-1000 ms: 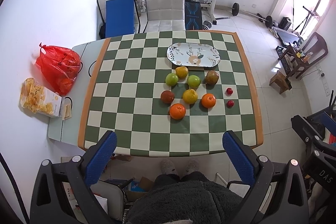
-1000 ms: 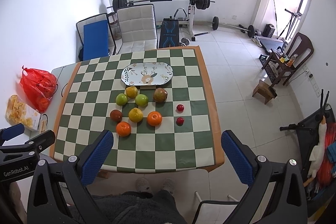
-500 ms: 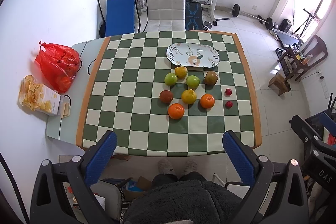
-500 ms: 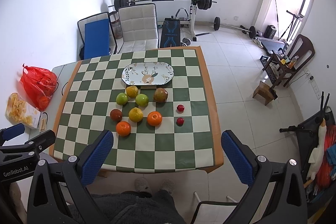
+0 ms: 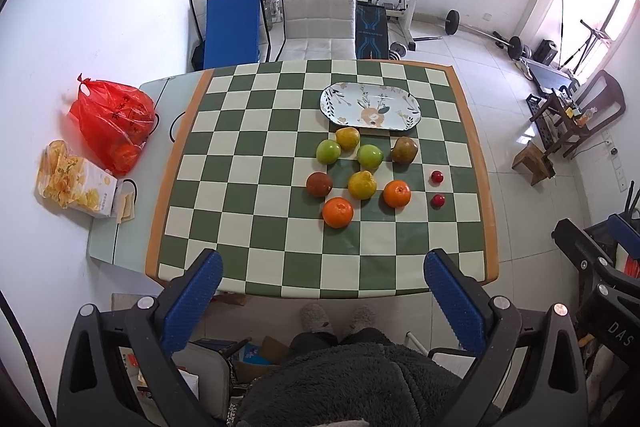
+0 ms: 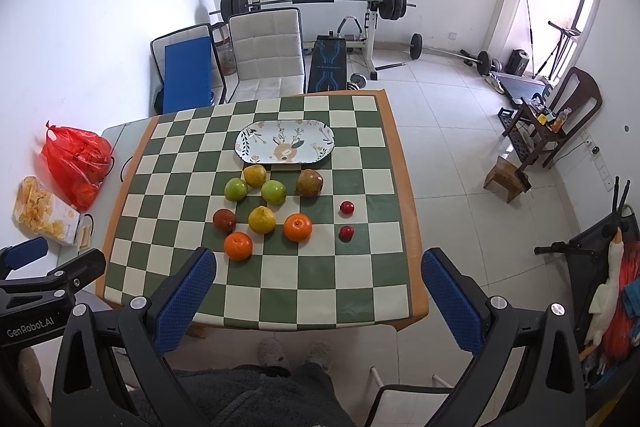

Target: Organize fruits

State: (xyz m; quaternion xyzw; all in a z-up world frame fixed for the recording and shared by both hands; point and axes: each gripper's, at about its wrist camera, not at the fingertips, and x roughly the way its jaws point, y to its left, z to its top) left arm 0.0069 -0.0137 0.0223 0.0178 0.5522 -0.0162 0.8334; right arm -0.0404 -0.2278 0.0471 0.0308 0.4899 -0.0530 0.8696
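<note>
Nothing seems organized yet: the flowered oval plate [image 5: 370, 109] at the far side of the checkered table [image 5: 256, 211] is empty, and all fruits lie loose on the cloth just in front of it. I count ten: two oranges, two green apples, two yellow pears, two brownish fruits and two small red fruits. The left gripper [image 5: 324, 291] and right gripper [image 6: 320, 291] both hang wide open, holding nothing, well above the near table edge.
</note>
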